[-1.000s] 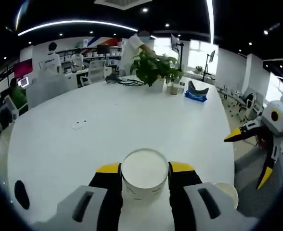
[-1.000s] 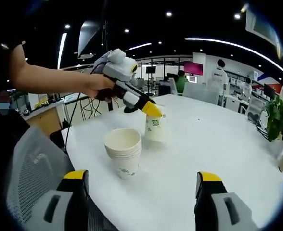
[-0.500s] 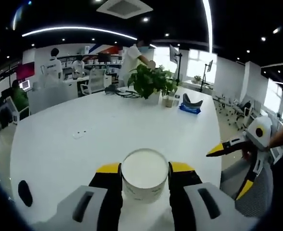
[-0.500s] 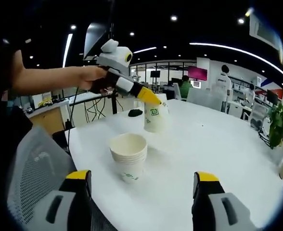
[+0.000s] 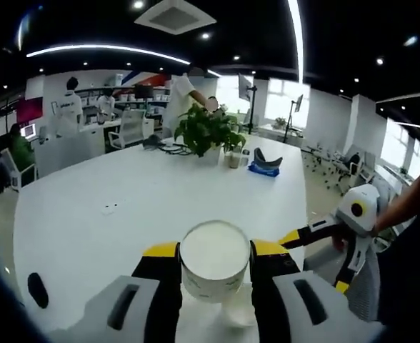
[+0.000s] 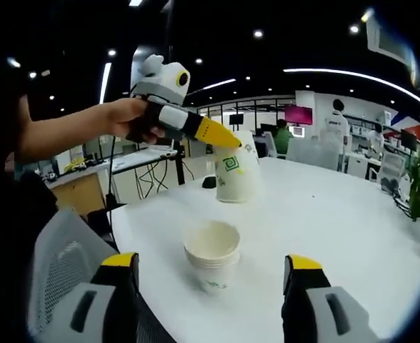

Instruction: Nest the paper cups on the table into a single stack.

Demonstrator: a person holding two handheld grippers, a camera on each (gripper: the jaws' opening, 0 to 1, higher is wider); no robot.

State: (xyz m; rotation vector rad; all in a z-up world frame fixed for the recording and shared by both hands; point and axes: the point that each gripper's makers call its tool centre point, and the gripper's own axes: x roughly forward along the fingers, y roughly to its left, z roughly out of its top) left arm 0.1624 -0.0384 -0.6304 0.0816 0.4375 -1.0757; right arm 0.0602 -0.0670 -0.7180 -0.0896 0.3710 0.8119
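Room: open office, dark ceiling w/ strip lights; white table point(image 6: 353, 236) runs far toward a potted plant point(image 5: 204, 130).
Left gripper point(image 6: 221, 137): clenched on a paper cup point(image 6: 236, 175), white w/ green logo.
Change: cup lifted higher vs 1 s ago, now up off the table, just far-side of the stack point(image 6: 211, 263).
Meaning: prob. about to lower in; not yet nested.
Stack: several white cups, mouth up, near table edge.
Right gripper point(image 6: 208, 300): released, jaws wide, holding nothing, near side of stack.

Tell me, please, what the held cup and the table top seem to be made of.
Held cup: likely paper, matte white with a green printed logo and a thin rolled rim. Table: smooth white top, faintly glossy, perhaps laminate; the exact material is unclear.
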